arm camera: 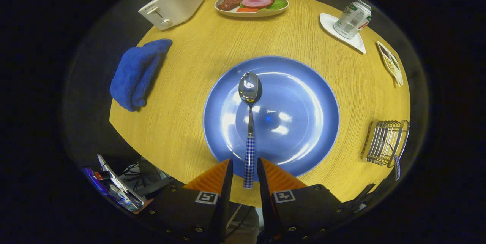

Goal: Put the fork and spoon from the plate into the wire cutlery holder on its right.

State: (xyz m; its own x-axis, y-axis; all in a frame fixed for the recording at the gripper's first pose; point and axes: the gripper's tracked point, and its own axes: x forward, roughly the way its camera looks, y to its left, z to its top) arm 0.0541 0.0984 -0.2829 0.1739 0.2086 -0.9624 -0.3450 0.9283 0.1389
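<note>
Your tongs (245, 171) stood with the spoon (250, 122) between their fingers, the checked handle in the narrow gap; whether both fingers pressed on it, you could not tell. The bowl pointed out over the blue plate (303, 122) in the middle of the desk (182, 122), probably so the handle came to hand first. The wire cutlery holder (385, 141) waited at the desk's right edge, a checked handle already hanging by it, likely the fork's.
</note>
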